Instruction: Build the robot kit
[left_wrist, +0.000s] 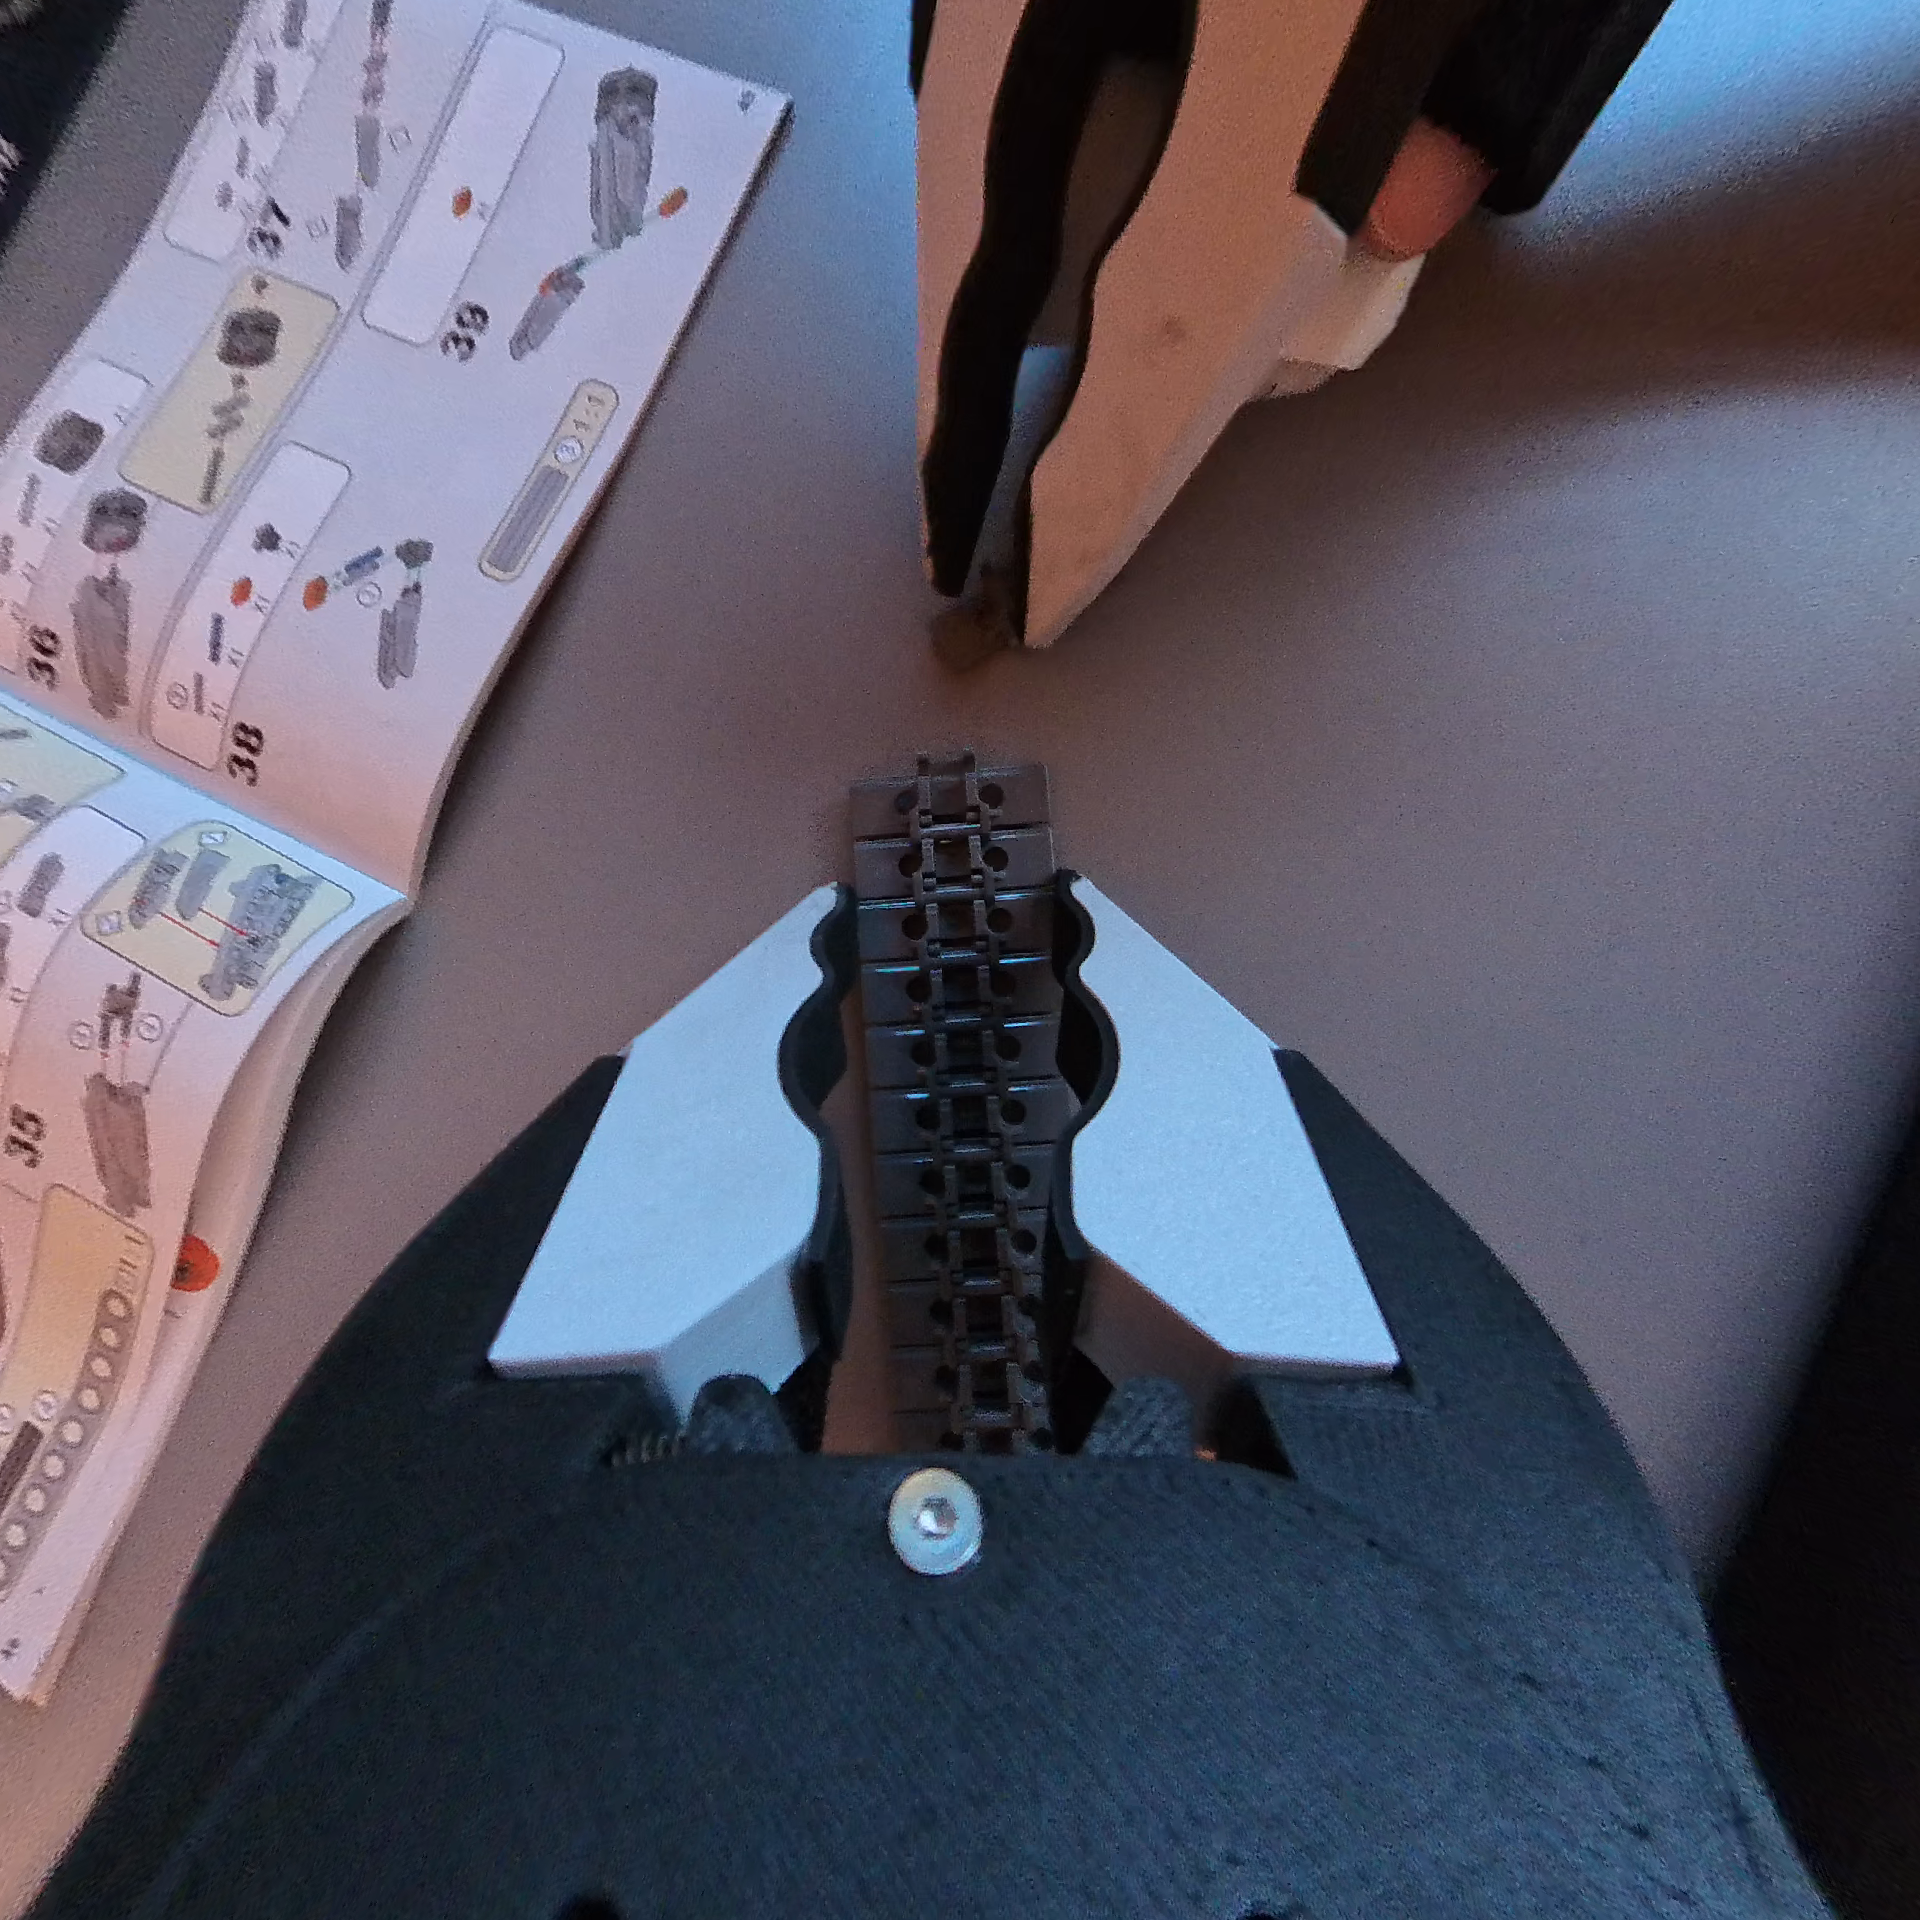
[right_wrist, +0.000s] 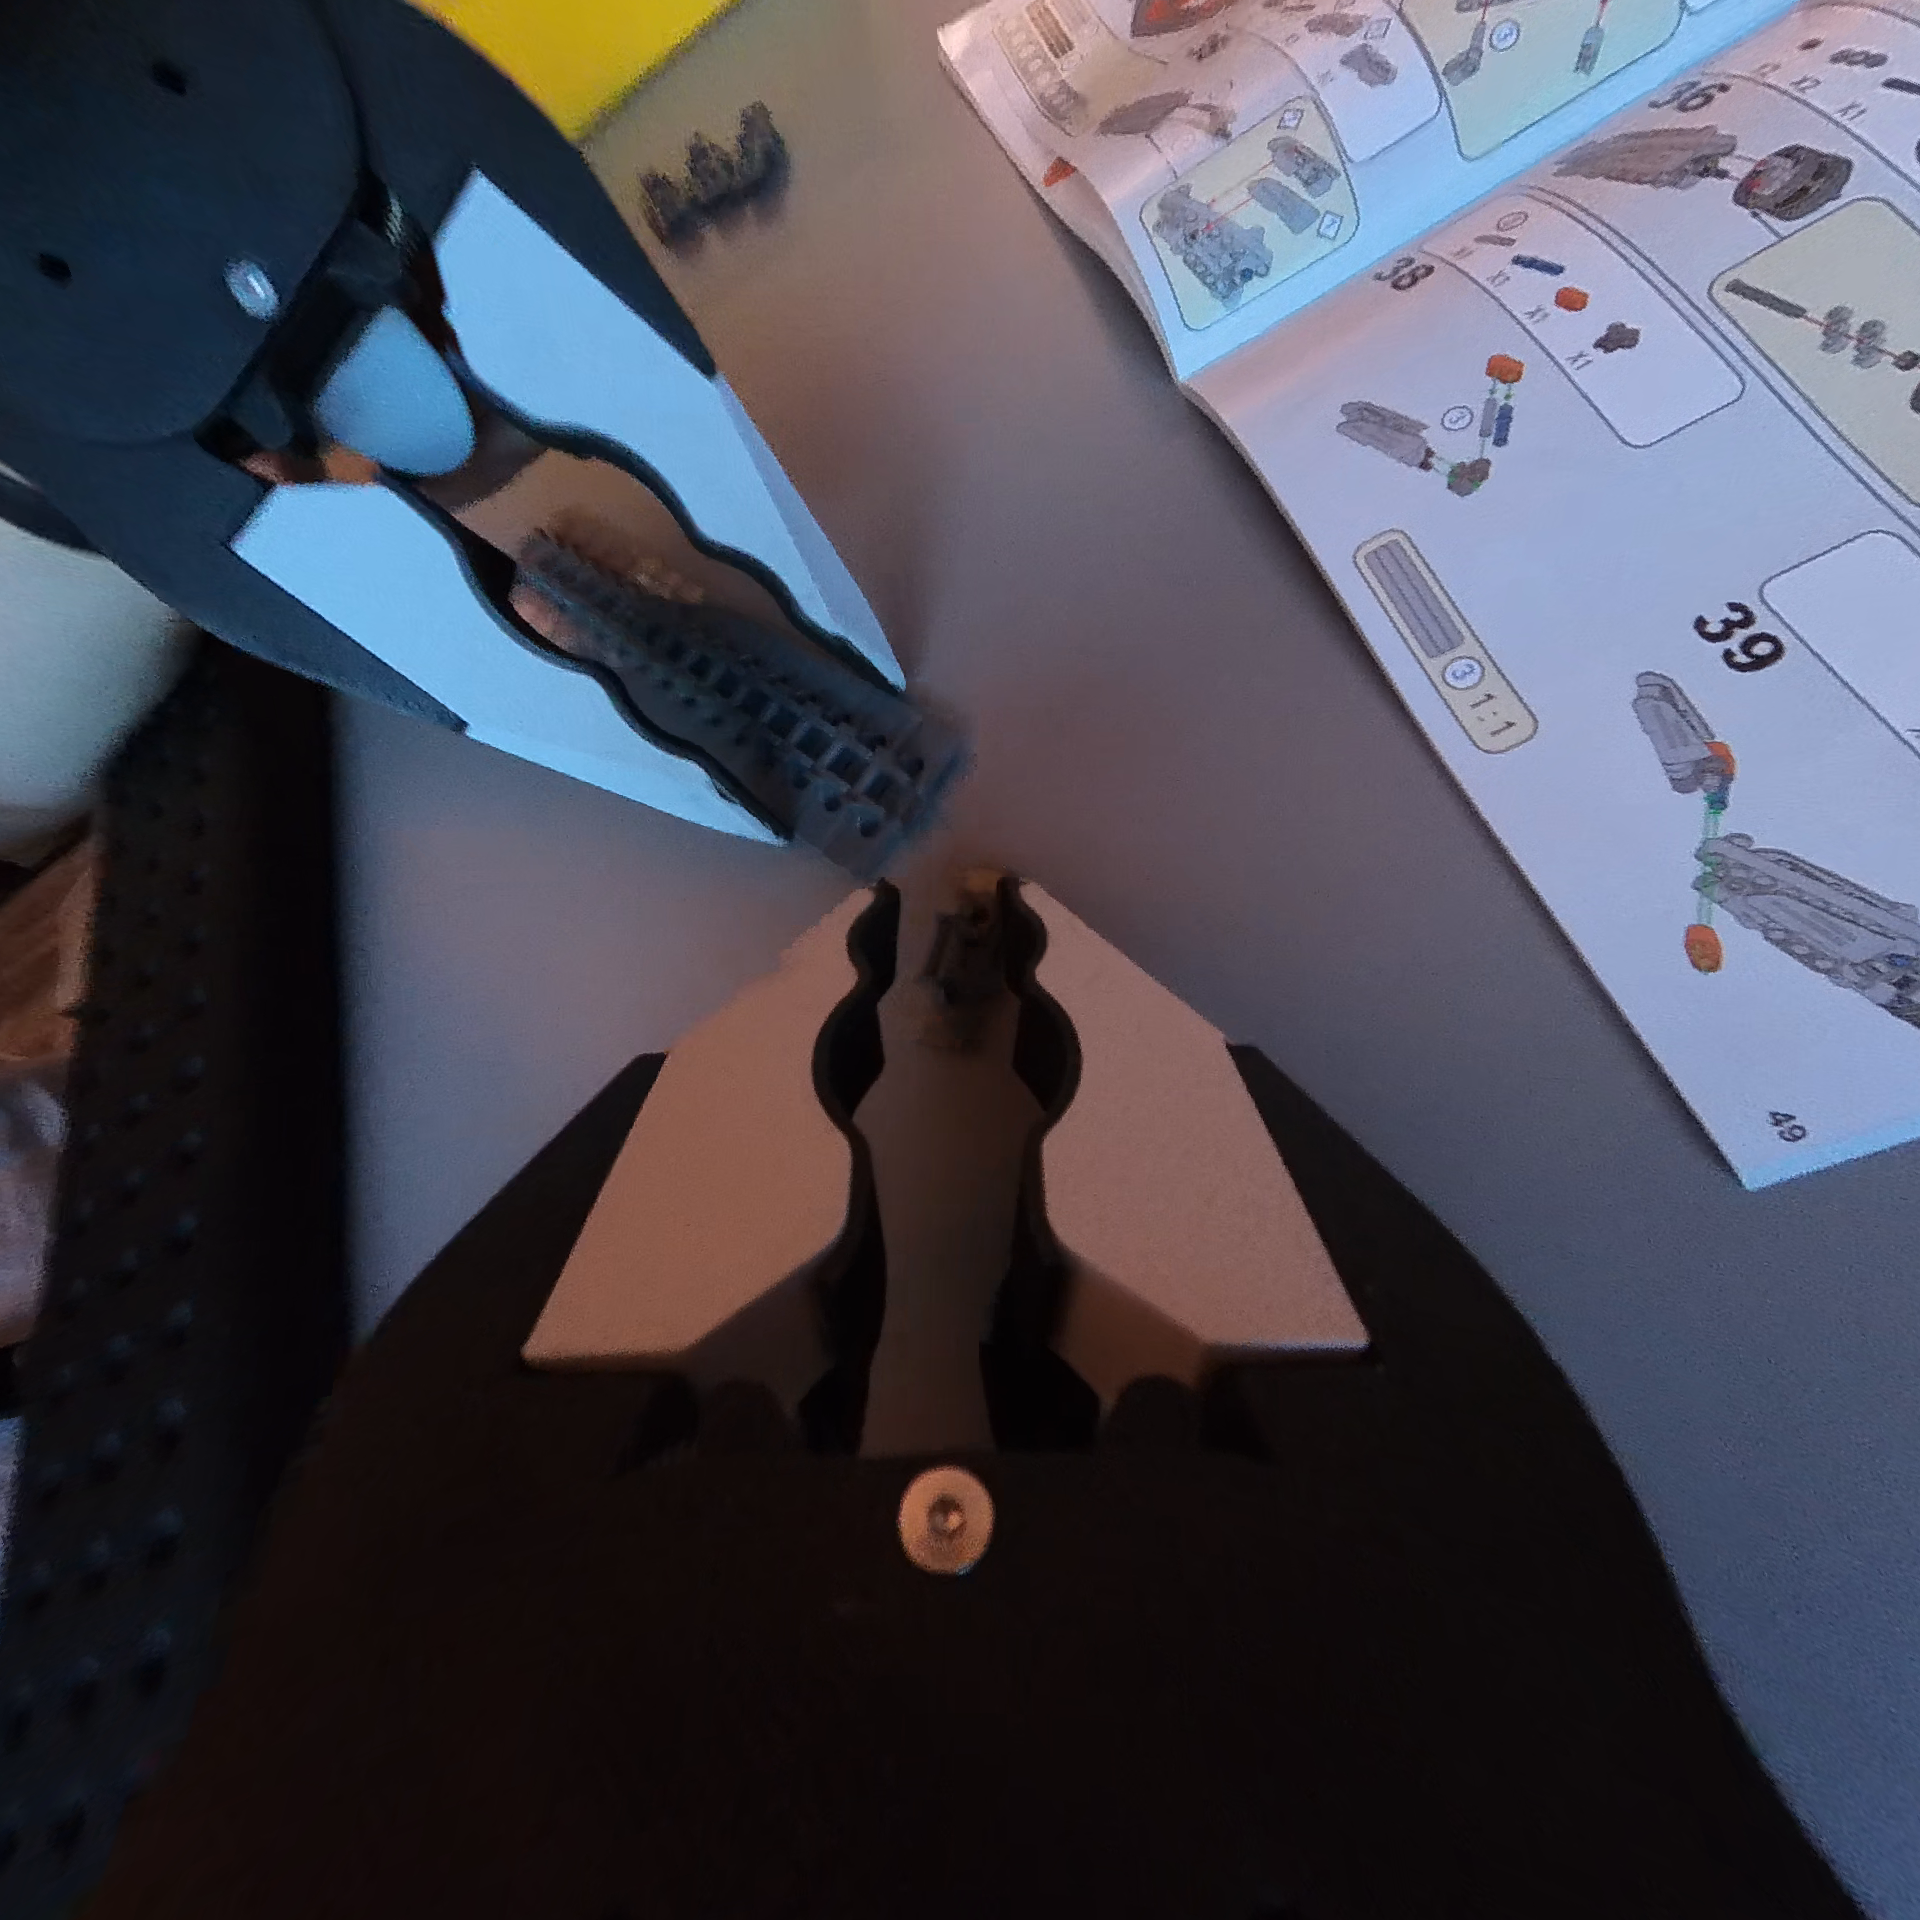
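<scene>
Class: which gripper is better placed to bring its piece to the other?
Probably the right gripper: it pinches only a small link piece at its tips, close to the free end of the track strip, which lies lengthwise in the left gripper.

**Around the work spot**

An open building-instruction booklet (left_wrist: 343, 436) lies flat on the grey tabletop (left_wrist: 1455, 831), its pages showing step diagrams of grey and orange parts. Seen from the right wrist, a small blurred cluster of dark linked pieces (right_wrist: 712, 171) sits on the tabletop just below a yellow surface (right_wrist: 582, 52). A long black studded strip (right_wrist: 177, 1039) runs along the left edge.
</scene>
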